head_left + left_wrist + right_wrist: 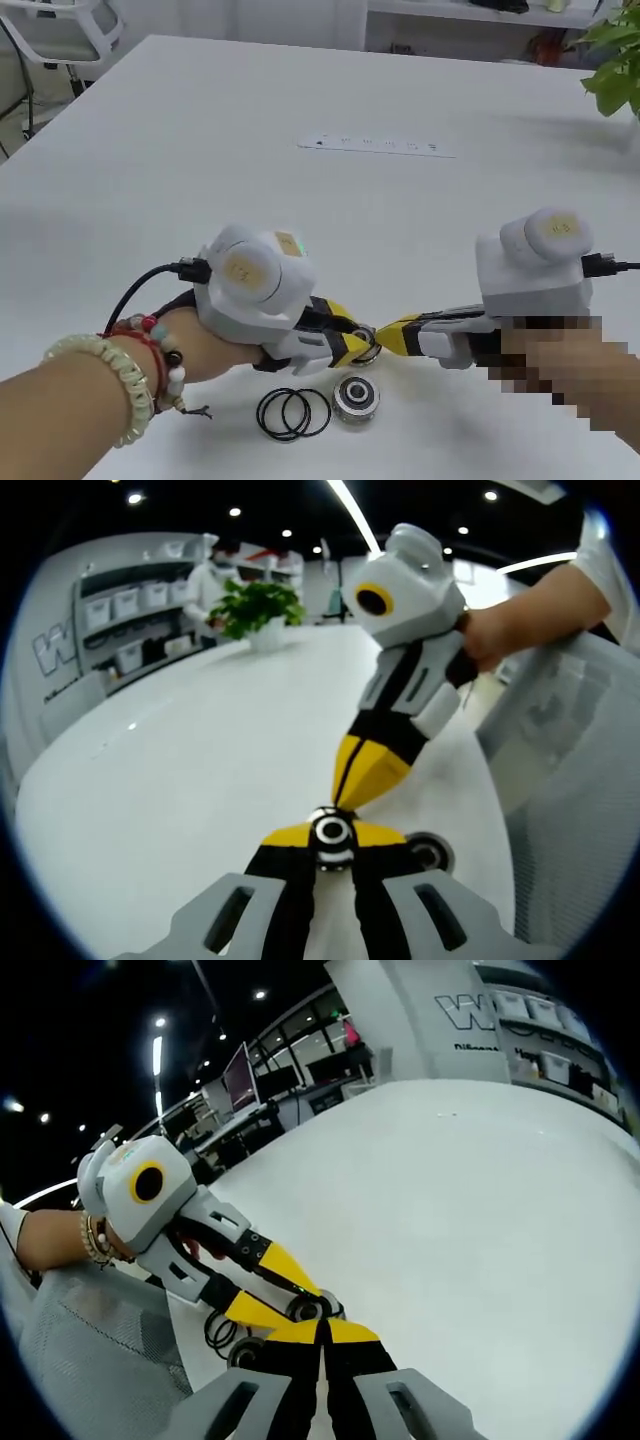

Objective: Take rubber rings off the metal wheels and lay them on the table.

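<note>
The left gripper [332, 842] has its jaws closed on a small metal wheel [332, 830], one yellow tip on each side, holding it just above the worktop [300, 200]. The right gripper [322, 1326] meets it head-on: its jaws are pressed together with hardly a line between them, their tips against the rim of that held wheel, and I cannot tell whether they pinch a rubber ring there. In the head view the two sets of yellow tips come together over the worktop's near edge, with a hand [200, 350] wearing bead bracelets [140, 375] behind the left gripper. Just below them, lying flat close to that near edge, are two black rubber rings [293, 412], overlapping each other, and beside them on the right a second wheel [356, 397], apart from both grippers. Farther out, toward the middle of the worktop, lies a long white power strip [375, 145]; any marks on it are too small to read. A potted plant [255, 605] stands at the far corner. A large letter W [460, 1005] is on the wall behind, with smaller writing under it that cannot be read.
</note>
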A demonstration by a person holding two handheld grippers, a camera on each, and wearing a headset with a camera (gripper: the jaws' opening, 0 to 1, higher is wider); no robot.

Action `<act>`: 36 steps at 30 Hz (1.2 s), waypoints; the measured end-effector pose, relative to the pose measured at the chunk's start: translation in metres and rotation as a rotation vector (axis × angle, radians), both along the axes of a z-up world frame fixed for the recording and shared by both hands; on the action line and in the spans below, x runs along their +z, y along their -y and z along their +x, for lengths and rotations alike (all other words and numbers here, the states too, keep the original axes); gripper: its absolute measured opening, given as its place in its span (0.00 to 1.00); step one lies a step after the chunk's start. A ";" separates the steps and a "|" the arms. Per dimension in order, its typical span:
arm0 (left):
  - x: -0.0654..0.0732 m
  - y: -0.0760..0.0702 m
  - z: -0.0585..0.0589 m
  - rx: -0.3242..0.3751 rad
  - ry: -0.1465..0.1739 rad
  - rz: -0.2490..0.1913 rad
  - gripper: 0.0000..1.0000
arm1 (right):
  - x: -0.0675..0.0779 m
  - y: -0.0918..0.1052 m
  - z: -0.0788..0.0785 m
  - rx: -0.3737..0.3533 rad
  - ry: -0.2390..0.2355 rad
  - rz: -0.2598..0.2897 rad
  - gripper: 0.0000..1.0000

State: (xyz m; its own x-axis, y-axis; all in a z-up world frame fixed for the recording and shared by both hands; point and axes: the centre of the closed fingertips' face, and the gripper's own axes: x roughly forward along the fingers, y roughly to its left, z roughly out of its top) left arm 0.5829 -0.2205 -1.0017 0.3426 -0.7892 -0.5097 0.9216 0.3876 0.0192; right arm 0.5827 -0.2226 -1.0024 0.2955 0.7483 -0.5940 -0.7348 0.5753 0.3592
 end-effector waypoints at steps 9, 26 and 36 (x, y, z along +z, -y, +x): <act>0.000 0.000 0.000 0.002 0.000 -0.001 0.13 | 0.001 -0.002 -0.001 0.004 -0.002 0.011 0.00; 0.001 0.001 0.000 0.008 0.002 -0.002 0.13 | 0.013 -0.015 -0.006 0.063 0.025 0.052 0.00; 0.001 0.002 0.000 0.030 -0.012 -0.008 0.13 | 0.002 -0.006 0.001 0.025 0.018 -0.009 0.00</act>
State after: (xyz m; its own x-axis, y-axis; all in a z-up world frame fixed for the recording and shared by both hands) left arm 0.5830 -0.2221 -1.0008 0.3599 -0.7828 -0.5076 0.9098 0.4151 0.0050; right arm 0.5833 -0.2169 -1.0006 0.2875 0.7504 -0.5952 -0.7553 0.5598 0.3409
